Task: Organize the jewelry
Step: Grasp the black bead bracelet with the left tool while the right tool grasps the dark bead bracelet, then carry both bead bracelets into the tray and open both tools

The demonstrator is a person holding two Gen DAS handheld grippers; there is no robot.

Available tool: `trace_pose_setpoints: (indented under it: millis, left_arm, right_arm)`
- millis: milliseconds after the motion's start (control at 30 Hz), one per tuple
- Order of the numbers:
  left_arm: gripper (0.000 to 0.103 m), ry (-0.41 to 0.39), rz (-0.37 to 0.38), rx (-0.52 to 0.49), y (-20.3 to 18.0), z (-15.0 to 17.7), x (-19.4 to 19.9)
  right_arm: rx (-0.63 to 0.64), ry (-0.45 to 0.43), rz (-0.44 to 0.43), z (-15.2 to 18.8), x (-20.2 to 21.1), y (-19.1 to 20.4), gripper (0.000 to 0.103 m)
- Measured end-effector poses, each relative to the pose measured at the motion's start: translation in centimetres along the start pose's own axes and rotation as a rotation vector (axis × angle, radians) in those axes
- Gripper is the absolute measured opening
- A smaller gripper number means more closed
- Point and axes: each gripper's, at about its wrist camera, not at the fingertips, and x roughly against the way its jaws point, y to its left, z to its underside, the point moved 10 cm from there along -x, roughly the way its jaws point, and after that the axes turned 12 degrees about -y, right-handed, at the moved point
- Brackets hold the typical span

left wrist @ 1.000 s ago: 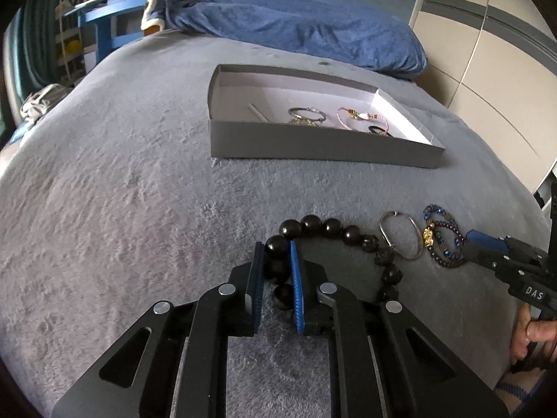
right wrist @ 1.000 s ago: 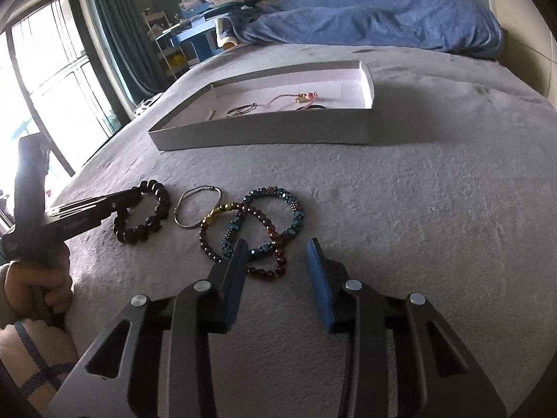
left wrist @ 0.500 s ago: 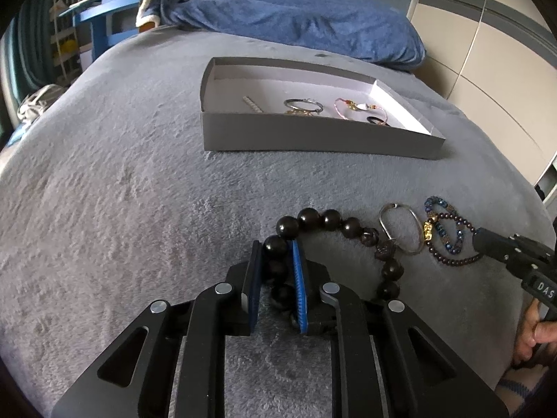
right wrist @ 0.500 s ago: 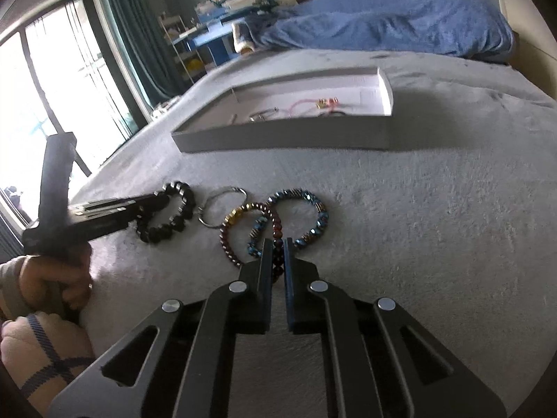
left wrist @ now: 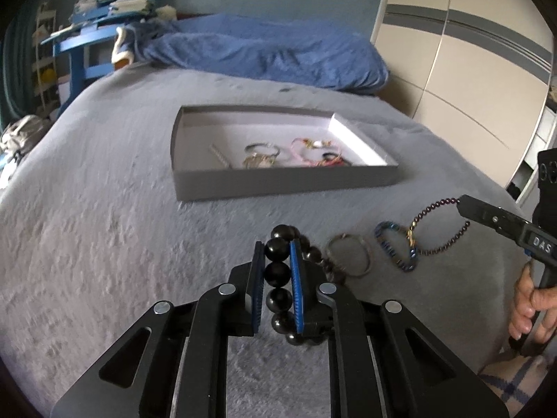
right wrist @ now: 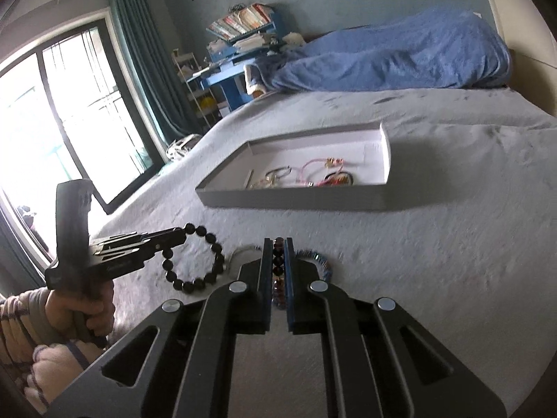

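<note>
Two bracelets are now rising off the bed: the left gripper is pinching the black bead bracelet, the right gripper is pinching the dark red bracelet, both lifted since earlier, short of the tray's near wall.

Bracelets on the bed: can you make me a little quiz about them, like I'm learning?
1. True or false: the left gripper is shut on the black bead bracelet.
2. Which bracelet does the right gripper hold: A dark red bead bracelet, B blue bead bracelet, C silver ring bracelet?
3. Fill in: the grey box already holds some ____.

Key: 1 true; 2 A; 3 jewelry.
</note>
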Motion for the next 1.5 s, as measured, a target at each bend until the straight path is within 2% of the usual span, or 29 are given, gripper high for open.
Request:
trace_pose_setpoints:
  millis: [200,367,633,800,1033,1267,1500]
  left_arm:
    - [0.015,-0.062,0.035,0.008,-1.2,-3.5,0.8]
    - [0.015,-0.118,0.06,-0.011,-2.9,-6.4,1.3]
    - [0.015,-0.15,0.067,-0.027,-3.8,-9.3,0.5]
    - [0.015,-0.173,0.059,-0.049,-3.9,-11.6,-0.7]
    - [0.015,-0.189,0.041,-0.047,-3.5,-14.6,-3.7]
    - [0.015,-0.165,0.033,-0.033,-3.3,-15.0,-7.7]
    - [0.015,-0.079,-0.015,-0.021,-1.2,-11.9,-12.0]
  right_arm:
    - [-0.048,-0.046,-0.022,-1.8,0.7,-1.0,0.006]
    - [-0.054,-0.046,-0.015,-2.4,0.7,-1.6,0.006]
    - [-0.043,-0.053,0.005,-4.4,-0.3,-2.3,0.006]
    - [-0.015,-0.055,0.008,-6.4,-2.3,-2.2,0.006]
    - [0.014,-0.022,-0.004,-8.7,-7.5,-1.9,0.006]
    - [0.007,0.037,-0.018,-8.0,-12.3,-1.9,0.006]
    - [0.002,0.124,0.036,-5.1,-15.2,-3.9,0.006]
